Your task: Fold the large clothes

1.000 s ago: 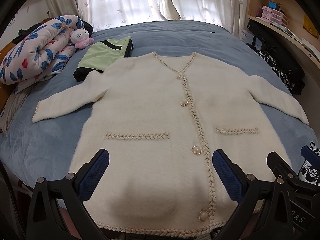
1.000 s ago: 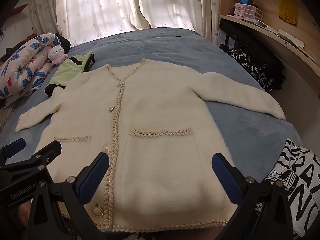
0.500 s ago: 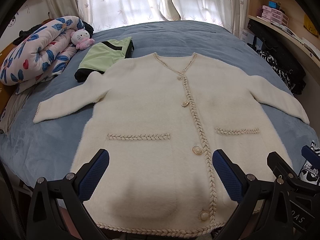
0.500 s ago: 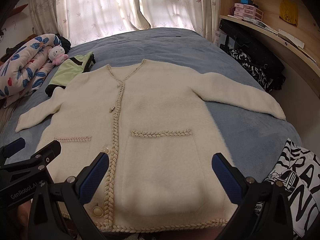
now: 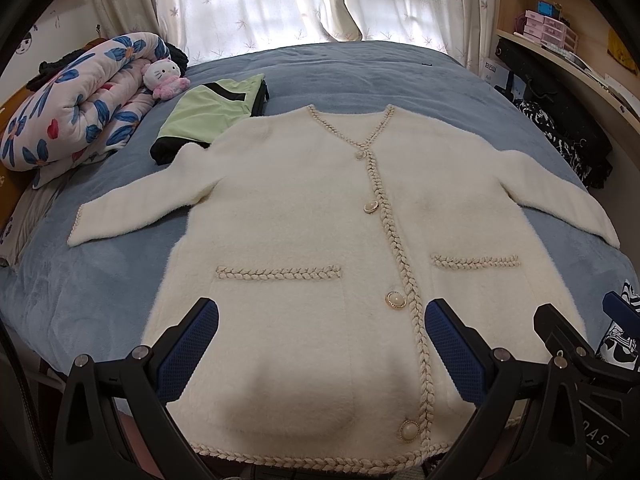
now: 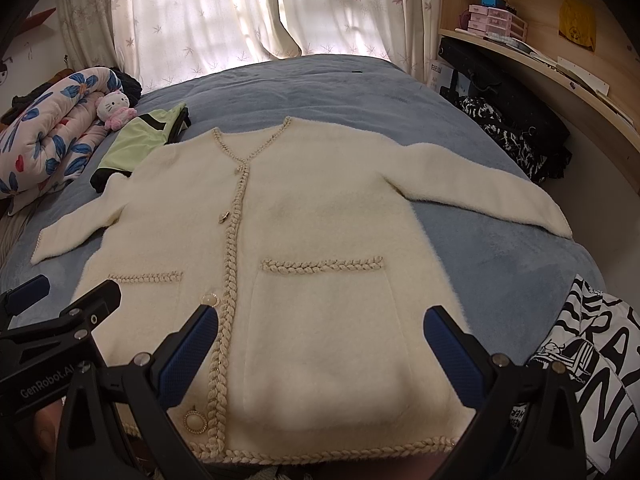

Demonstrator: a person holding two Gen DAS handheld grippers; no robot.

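A cream fuzzy cardigan [image 5: 304,216] [image 6: 320,216] with braided trim, round buttons and two pockets lies flat and face up on the blue bed [image 5: 360,68] [image 6: 304,88], both sleeves spread outwards. My left gripper [image 5: 320,344] hovers open above the hem, over the left pocket area. My right gripper [image 6: 320,344] hovers open above the right pocket. Nothing is held between either pair of blue-padded fingers. The right gripper's fingers [image 5: 560,332] show at the right edge of the left wrist view; the left gripper's fingers [image 6: 92,304] show at the left edge of the right wrist view.
A folded green and black garment [image 5: 212,108] lies past the cardigan's left shoulder. A rolled floral quilt [image 5: 76,96] and a plush toy [image 5: 164,78] sit at the far left. Black-and-white cloth [image 6: 588,360] hangs at the right bed edge. Wooden shelves [image 6: 532,52] line the right wall.
Both grippers have barely shifted; the left wrist view drifted slightly so the cardigan sits a touch lower and to the right. The cardigan itself has not moved.
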